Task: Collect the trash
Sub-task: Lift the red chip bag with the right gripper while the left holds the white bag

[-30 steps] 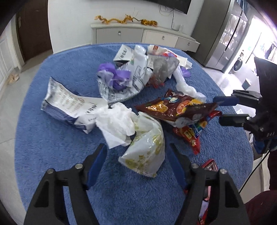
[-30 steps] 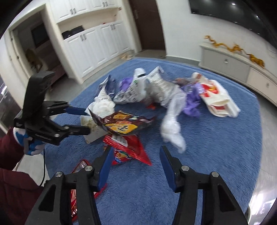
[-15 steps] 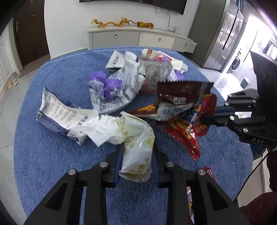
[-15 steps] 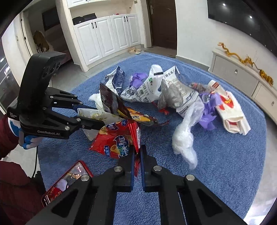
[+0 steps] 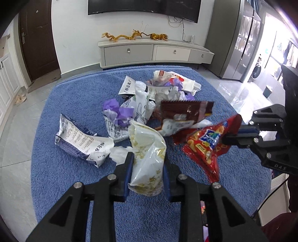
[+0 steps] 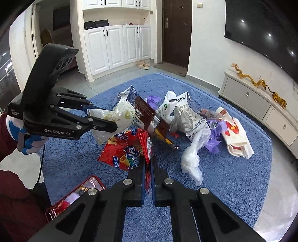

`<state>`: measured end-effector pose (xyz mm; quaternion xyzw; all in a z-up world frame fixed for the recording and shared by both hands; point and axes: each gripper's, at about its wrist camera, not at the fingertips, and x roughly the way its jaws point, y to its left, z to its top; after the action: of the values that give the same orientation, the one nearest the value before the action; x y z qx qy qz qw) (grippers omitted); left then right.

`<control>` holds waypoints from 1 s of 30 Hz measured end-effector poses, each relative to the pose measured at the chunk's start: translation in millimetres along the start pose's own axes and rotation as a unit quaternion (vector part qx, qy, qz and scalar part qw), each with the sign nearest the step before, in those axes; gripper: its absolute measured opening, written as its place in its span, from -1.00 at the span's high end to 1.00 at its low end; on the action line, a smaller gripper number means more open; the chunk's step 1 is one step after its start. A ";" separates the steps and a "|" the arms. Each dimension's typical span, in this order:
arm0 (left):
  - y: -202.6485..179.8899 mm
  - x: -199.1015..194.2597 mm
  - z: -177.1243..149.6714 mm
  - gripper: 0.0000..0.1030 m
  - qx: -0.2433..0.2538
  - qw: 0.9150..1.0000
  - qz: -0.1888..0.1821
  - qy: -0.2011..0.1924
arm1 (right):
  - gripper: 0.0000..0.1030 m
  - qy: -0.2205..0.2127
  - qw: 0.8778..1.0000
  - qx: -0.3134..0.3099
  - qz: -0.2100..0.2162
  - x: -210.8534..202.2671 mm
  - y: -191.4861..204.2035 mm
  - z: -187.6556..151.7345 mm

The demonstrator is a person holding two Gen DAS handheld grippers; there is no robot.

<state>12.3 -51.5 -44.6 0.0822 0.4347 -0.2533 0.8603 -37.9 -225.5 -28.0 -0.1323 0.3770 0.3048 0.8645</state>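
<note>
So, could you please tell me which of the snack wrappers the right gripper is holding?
The red foil chip bag, pinched in the right gripper; the white-and-yellow bag sits in the left gripper.

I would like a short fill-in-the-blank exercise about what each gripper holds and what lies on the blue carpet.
1. The left gripper is shut on a white and ____ bag.
2. The right gripper pinches a ____ snack bag by its edge.
3. The trash lies on a ____ carpet.
4. The golden dragon figurines stand on the low white ____ under the television.

Missing words: yellow; red; blue; cabinet
</note>
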 end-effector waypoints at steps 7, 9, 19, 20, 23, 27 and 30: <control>-4.2 -11.5 9.6 0.48 0.001 1.000 0.011 -0.015 | 0.89 -0.014 1.000 -0.004 -0.005 -13.0 2.6 -5.9; -5.8 -13.8 12.2 0.48 0.002 1.000 0.015 -0.018 | 0.89 -0.019 1.000 -0.001 -0.006 -16.8 1.1 -8.7; -23.7 -19.8 22.0 0.48 0.021 0.998 0.060 -0.029 | 0.89 -0.046 0.999 0.021 -0.020 -43.7 -9.6 -22.4; -24.4 -18.7 21.2 0.48 0.023 0.997 0.065 -0.028 | 0.89 -0.046 0.998 0.023 -0.021 -44.7 -10.7 -23.5; -23.6 -14.9 17.1 0.48 0.027 0.996 0.078 -0.023 | 0.89 -0.045 0.998 0.027 -0.026 -46.2 -12.8 -25.9; -21.0 -10.5 10.4 0.48 0.029 0.995 0.092 -0.020 | 0.89 -0.041 0.998 0.030 -0.027 -45.5 -13.9 -26.6; -18.1 -7.4 5.7 0.48 0.031 0.994 0.102 -0.021 | 0.89 -0.035 0.998 0.032 -0.030 -42.4 -14.7 -26.0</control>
<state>3.4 -66.4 -33.8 0.1473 0.3977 -0.1788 0.8878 -66.0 -267.0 -14.6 -0.1051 0.3522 0.2713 0.8896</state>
